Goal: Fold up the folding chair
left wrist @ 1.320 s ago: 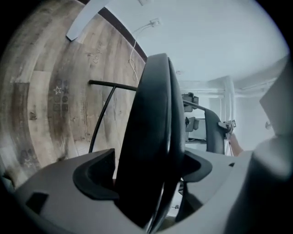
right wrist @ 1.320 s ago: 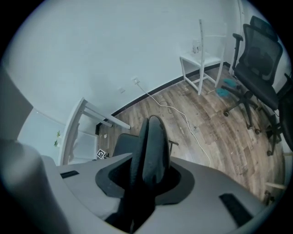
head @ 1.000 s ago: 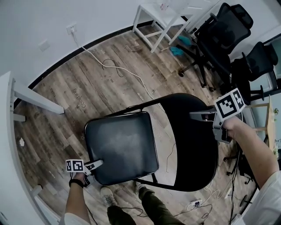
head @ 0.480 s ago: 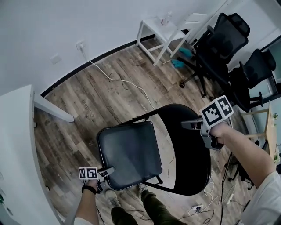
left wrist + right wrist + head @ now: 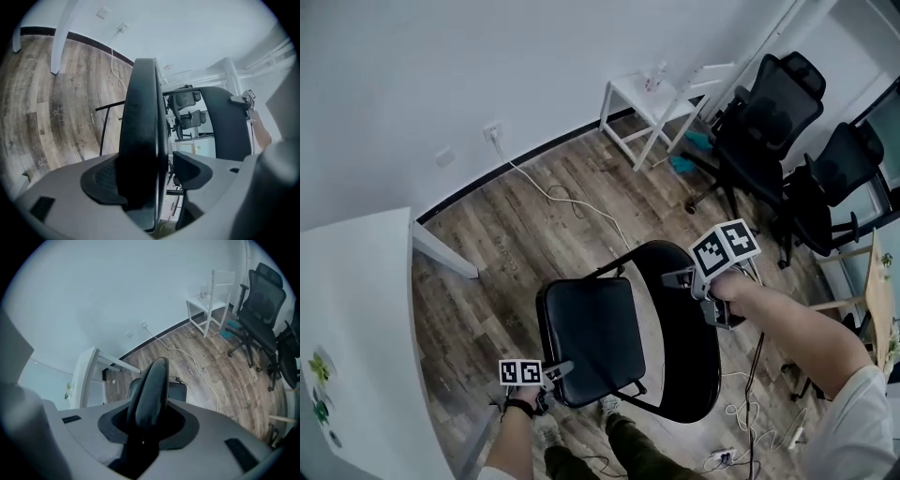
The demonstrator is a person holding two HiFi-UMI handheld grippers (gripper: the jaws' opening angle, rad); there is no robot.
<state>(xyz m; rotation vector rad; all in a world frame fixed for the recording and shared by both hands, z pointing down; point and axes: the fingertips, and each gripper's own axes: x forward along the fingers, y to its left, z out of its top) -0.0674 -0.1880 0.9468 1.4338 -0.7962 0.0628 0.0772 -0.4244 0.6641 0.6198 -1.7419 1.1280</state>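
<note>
The black folding chair stands on the wood floor, partly folded. Its seat (image 5: 591,342) tilts up toward the backrest (image 5: 686,347). My left gripper (image 5: 555,371) is at the seat's front edge. In the left gripper view the seat (image 5: 140,117) stands edge-on between the closing jaws of that gripper (image 5: 147,176): the left pad (image 5: 101,180) touches it and a gap shows at the right pad (image 5: 192,171). My right gripper (image 5: 680,277) sits on the backrest's top rim. There the backrest (image 5: 152,385) fills my right gripper (image 5: 149,420), both pads against it as the jaws begin opening.
A white table (image 5: 356,309) stands at the left. A small white side table (image 5: 652,98) is at the far wall, with two black office chairs (image 5: 769,122) at the right. A white cable (image 5: 572,202) trails across the floor. The person's shoes (image 5: 546,429) are under the seat's front.
Both grippers have risen. The seat's front edge has swung up toward the backrest, so the seat looks narrower. The view has pulled back and the left table now shows more.
</note>
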